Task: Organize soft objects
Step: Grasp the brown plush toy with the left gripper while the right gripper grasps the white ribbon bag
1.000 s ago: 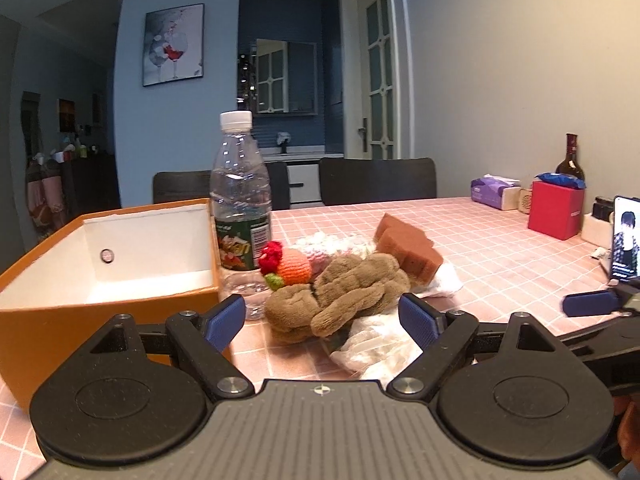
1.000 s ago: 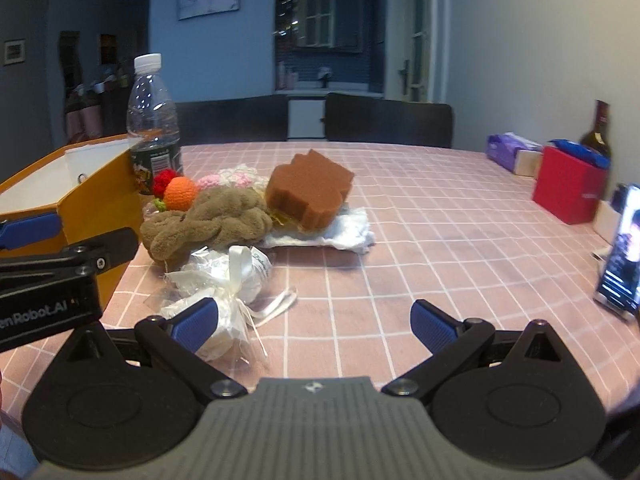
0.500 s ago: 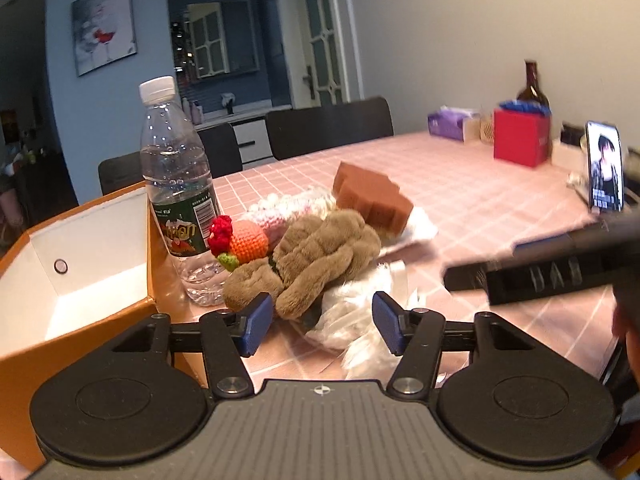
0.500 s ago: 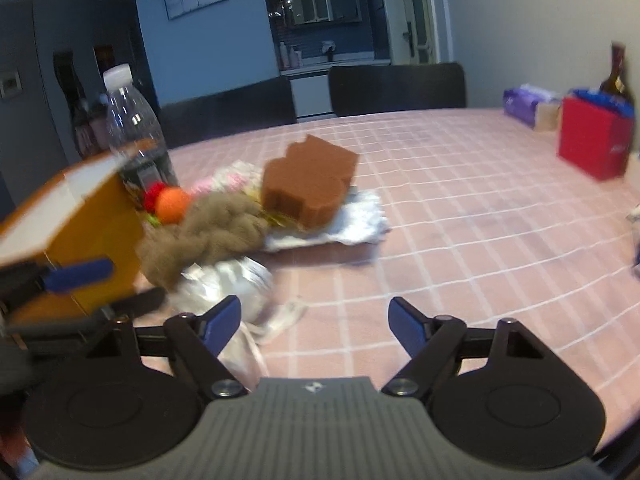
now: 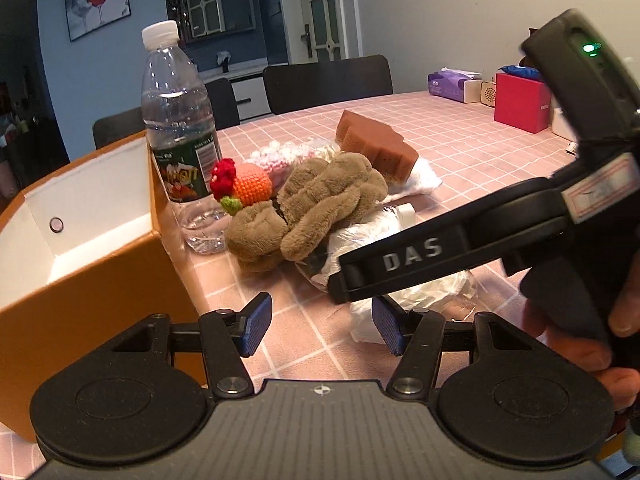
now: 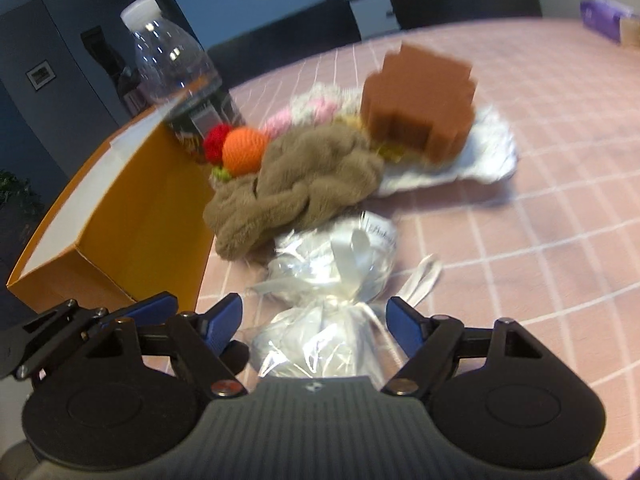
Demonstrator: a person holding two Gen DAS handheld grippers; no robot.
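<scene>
Two hand-held tongs converge on a heap of soft things on a pink-checked desk [image 5: 460,152], the right tongs [image 6: 314,322] straddling a white bundle wrapped in clear crinkly film and tied with a white ribbon [image 6: 332,280] at lower centre of the right wrist view. Its blue pads are closing but stand clear of the film on both sides, so nothing is gripped yet. The left tongs [image 5: 320,324], at the bottom of the left wrist view, stand partly open and empty over bare desk, the bundle's edge just beside its right pad. The rest of the heap lies behind, toward mid-frame: a brown plush twisted toy [image 5: 316,204] touching the bundle, an orange crocheted ball with a red flower [image 5: 244,182], a pink-and-white knitted piece [image 5: 280,154] and a brown notched sponge block [image 5: 376,144] on a white cloth. An open orange cardboard box with a white inside [image 5: 80,216], at left, is the likely destination. The risks look plain: slick film may slip from the pads, the trailing ribbon may snag the plush toy and drag it, and the clear plastic water bottle [image 5: 180,120] standing between box and heap could be toppled by a swing toward the box.
</scene>
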